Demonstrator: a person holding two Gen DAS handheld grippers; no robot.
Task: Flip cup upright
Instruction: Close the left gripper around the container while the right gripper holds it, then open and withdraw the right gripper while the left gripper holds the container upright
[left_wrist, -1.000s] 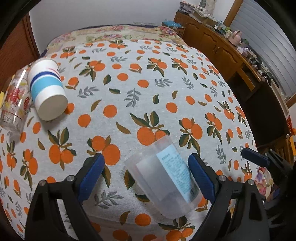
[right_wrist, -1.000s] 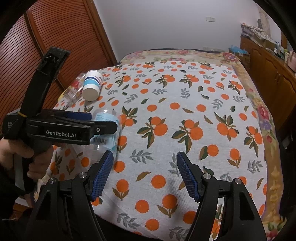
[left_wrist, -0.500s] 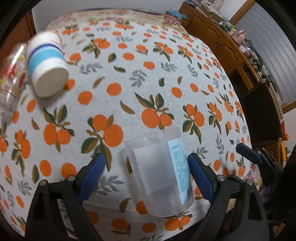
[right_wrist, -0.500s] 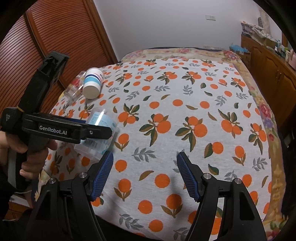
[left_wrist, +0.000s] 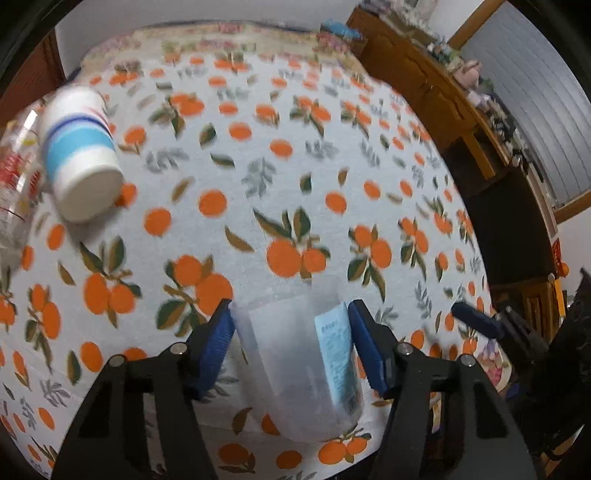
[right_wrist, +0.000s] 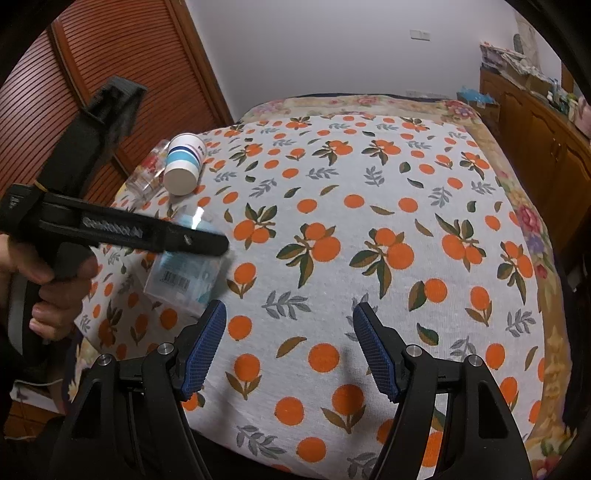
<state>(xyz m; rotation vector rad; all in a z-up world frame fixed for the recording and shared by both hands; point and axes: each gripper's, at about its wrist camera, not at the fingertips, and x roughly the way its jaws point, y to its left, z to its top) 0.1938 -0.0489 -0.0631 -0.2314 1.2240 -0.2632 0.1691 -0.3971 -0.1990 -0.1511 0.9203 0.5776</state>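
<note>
A clear plastic cup (left_wrist: 299, 354) with a blue-white label sits between the blue pads of my left gripper (left_wrist: 291, 336), which is shut on it. The cup is tilted, its rim pointing away from me over the orange-print cloth (left_wrist: 258, 184). In the right wrist view the cup (right_wrist: 184, 273) hangs under the left gripper at the cloth's left edge. My right gripper (right_wrist: 290, 339) is open and empty over the near part of the cloth, to the right of the cup.
A white cup with blue bands (left_wrist: 79, 162) lies on its side at the far left, next to a clear glass with red print (left_wrist: 16, 177). It also shows in the right wrist view (right_wrist: 183, 162). A wooden cabinet (left_wrist: 461, 110) runs along the right.
My left gripper's pads have closed in from either side until they grip the clear cup. The cup has lifted and tilted. The right gripper has stayed open and nearly still.
</note>
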